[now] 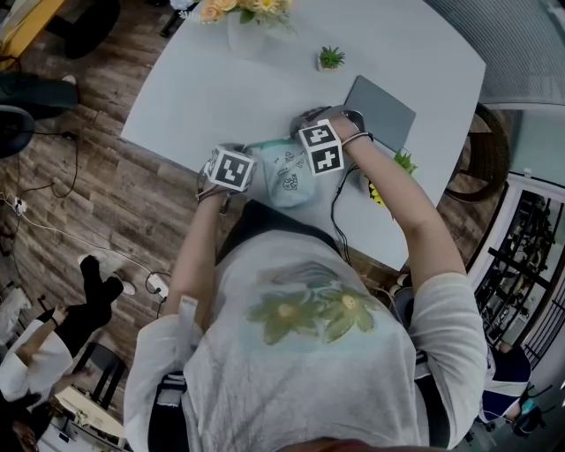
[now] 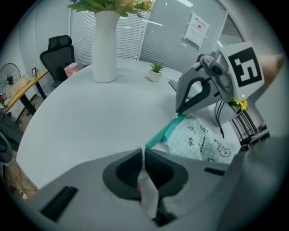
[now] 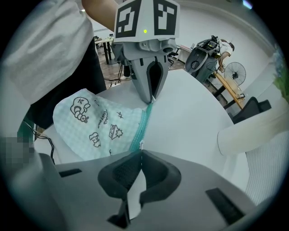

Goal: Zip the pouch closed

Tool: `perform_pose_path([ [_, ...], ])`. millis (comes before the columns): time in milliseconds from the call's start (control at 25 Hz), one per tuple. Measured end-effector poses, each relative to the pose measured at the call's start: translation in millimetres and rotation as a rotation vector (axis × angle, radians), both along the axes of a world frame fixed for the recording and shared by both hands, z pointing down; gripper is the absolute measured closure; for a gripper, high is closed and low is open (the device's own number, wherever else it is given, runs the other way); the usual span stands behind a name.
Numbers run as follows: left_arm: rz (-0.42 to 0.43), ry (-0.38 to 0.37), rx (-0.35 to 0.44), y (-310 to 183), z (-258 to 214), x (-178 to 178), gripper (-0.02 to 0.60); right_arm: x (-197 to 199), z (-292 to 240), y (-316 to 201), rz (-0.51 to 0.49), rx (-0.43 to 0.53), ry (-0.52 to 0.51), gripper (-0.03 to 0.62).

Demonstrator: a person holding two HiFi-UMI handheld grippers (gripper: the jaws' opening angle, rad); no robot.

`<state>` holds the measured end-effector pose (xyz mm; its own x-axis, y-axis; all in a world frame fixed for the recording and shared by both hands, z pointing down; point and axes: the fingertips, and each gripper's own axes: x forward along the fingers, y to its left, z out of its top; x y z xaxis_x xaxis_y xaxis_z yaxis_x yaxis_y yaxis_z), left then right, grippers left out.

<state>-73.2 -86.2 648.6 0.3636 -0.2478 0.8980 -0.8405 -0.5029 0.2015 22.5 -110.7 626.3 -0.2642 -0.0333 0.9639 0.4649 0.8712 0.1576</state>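
Mint pouch [image 1: 287,181] between both tools [image 2: 143,152] [image 3: 141,151]

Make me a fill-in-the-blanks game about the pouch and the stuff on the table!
The checked pouch rests on a white ___. The left gripper and the right gripper each pinch one end of its teal ___. The tall white vase holds ___.
Missing words: table, zipper, flowers.
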Motion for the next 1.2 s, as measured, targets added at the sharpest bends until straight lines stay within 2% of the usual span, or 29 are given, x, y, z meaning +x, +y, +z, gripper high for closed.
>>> perform_pose_path([
  [200,-0.003,-0.051,0.041,-8,-8,-10,0.555,6,3,-3,0.016,-0.011,0.01,0.576],
  [480,-0.007,-0.023,0.024,-4,-5,-5,0.555,10,1,-3,0.023,-0.008,0.001,0.576],
  [680,-0.006,-0.046,0.034,-6,-6,-8,0.555,11,2,-2,0.019,-0.007,0.004,0.576],
  [960,-0.008,-0.046,0.036,-6,-7,-8,0.555,19,1,-4,0.026,0.001,0.01,0.576],
  [1080,-0.009,-0.023,0.015,-2,-2,-4,0.555,20,2,-4,0.03,0.001,0.007,0.576],
  [1200,-0.007,-0.057,0.039,-7,-8,-10,0.556,20,1,-4,0.032,0.004,0.005,0.576],
])
